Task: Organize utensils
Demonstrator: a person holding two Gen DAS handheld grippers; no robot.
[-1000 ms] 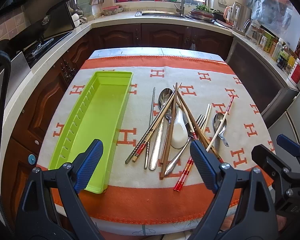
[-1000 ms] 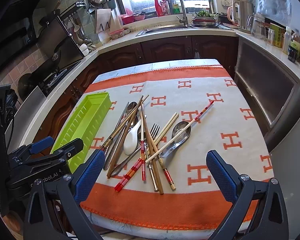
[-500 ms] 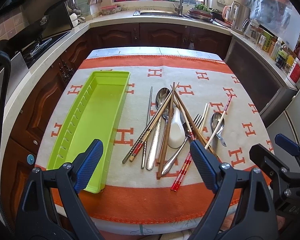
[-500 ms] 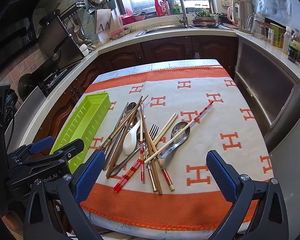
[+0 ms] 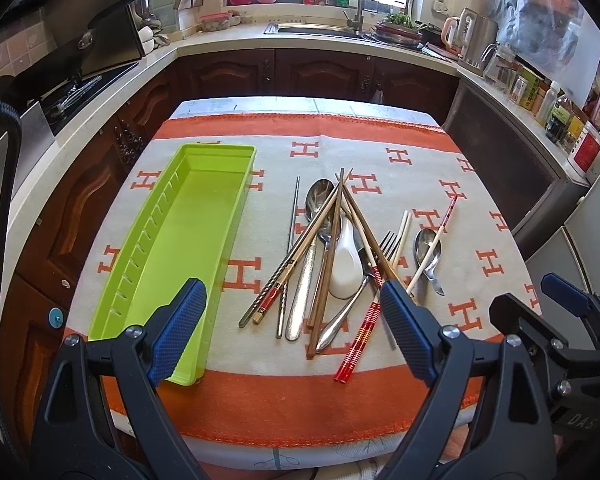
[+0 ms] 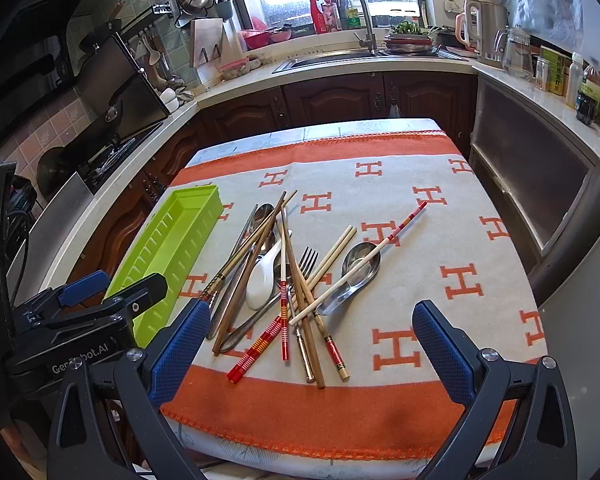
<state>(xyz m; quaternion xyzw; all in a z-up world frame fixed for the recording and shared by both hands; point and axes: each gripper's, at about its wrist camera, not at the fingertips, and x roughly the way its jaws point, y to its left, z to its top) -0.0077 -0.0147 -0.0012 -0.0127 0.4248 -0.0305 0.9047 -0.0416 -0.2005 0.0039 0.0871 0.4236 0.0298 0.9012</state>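
- On the cloth (image 5: 380,152), in the left wrist view, the green tray (image 5: 188,240) lies lengthwise and holds nothing.
- Right of the tray, apart from it, lies the utensil pile (image 5: 332,264): a white spoon (image 5: 346,268) in its middle, a big metal spoon (image 5: 318,200) at its far end, wooden chopsticks (image 5: 332,240) crossing over both.
- A thin metal chopstick (image 5: 293,216) lies between the tray and the pile's core.
- A fork (image 5: 386,242) and a small metal spoon (image 5: 428,248) sit on the side of the pile away from the tray, with a long pale chopstick (image 5: 436,240) across the small spoon.
- Red-striped chopsticks (image 5: 360,340) point toward the near orange band.
- The left gripper (image 5: 292,332) hovers above the near edge of the cloth, jaws spread wide, gripping nothing; one pad overlaps the tray's near end in the picture.
- The right gripper (image 5: 572,320) shows at the edge farthest from the tray.
- In the right wrist view, the tray (image 6: 172,248) lies left of the pile (image 6: 284,280), close beside it without touching.
- The white spoon (image 6: 262,276) rests bowl-up near the pile's tray side; the small spoon (image 6: 356,268) lies on the opposite side under the pale chopstick (image 6: 364,258).
- The right gripper (image 6: 312,352) is wide open and empty, over the pile's near ends.
- The left gripper (image 6: 100,296) hangs over the tray's near end, jaws parted.
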